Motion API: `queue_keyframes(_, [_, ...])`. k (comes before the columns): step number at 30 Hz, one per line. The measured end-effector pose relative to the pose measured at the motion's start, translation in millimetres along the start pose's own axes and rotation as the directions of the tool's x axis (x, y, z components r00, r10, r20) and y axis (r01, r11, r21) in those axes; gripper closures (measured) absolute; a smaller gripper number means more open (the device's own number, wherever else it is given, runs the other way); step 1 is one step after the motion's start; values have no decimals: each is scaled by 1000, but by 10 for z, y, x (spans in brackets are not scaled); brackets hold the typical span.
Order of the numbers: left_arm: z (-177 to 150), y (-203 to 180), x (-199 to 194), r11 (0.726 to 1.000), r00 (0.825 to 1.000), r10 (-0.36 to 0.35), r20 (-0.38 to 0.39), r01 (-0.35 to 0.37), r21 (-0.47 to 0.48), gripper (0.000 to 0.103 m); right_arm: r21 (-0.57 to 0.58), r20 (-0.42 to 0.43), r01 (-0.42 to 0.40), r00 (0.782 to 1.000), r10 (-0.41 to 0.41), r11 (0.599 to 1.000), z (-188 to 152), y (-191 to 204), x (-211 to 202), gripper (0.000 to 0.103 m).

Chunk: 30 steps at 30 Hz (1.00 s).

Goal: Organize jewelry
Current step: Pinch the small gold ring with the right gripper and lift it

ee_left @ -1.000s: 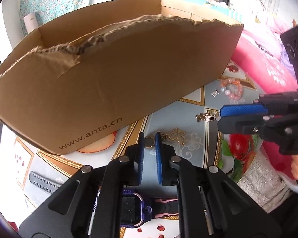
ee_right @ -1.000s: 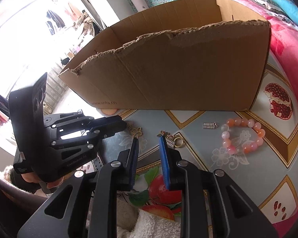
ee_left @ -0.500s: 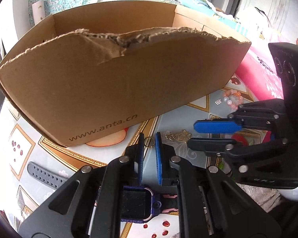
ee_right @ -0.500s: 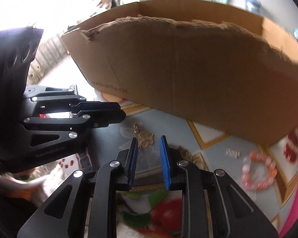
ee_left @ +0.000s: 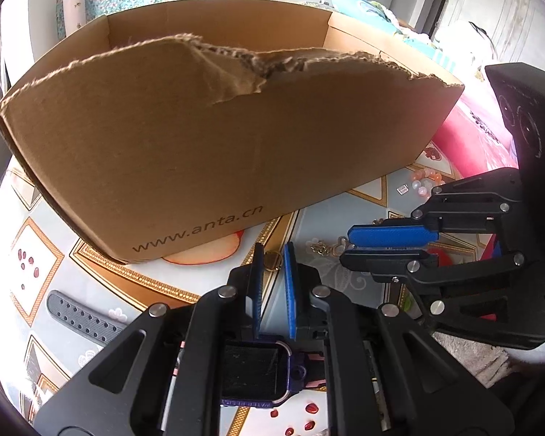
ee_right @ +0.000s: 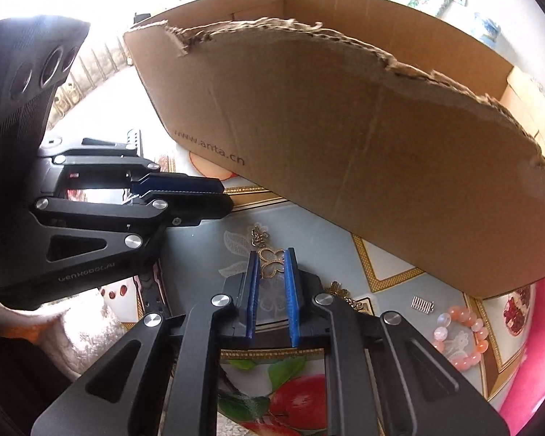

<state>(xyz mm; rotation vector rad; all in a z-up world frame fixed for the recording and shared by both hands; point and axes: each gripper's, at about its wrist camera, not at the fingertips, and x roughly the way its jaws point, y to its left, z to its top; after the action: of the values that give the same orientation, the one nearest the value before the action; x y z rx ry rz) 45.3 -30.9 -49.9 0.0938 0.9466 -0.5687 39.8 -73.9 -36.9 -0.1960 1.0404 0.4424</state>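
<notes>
Two grippers sit low in my views, both aimed down at the patterned tablecloth [ee_right: 301,225] in front of a torn cardboard box [ee_right: 363,152] that fills the upper half of each frame. In the right wrist view, my right gripper [ee_right: 271,266] is at lower centre, and its jaws are closing with a gold flower-shaped pendant [ee_right: 272,263] between the blue pads; the pads look to be touching its edges. A short gold chain [ee_right: 258,236] trails from it toward the box. Lower right of that frame lie a pink bead bracelet [ee_right: 461,338] and, just beside it, a small silver clasp [ee_right: 422,304]. My left gripper [ee_left: 271,259] shows at lower centre of the left wrist view, jaws nearly together with a narrow gap, and a gold ring [ee_left: 272,259] lies on the cloth just past the tips; I cannot tell whether they touch it. A purple watch [ee_left: 258,374] rests beneath that gripper's frame, and a grey strap [ee_left: 80,318] lies at lower left.
</notes>
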Motion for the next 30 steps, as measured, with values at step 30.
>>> queue_keyframes(30, [125,-187,-831,995,975,-90,202,81,52,93,157,257,-133,962,90,979,-107,-480,-1119,89])
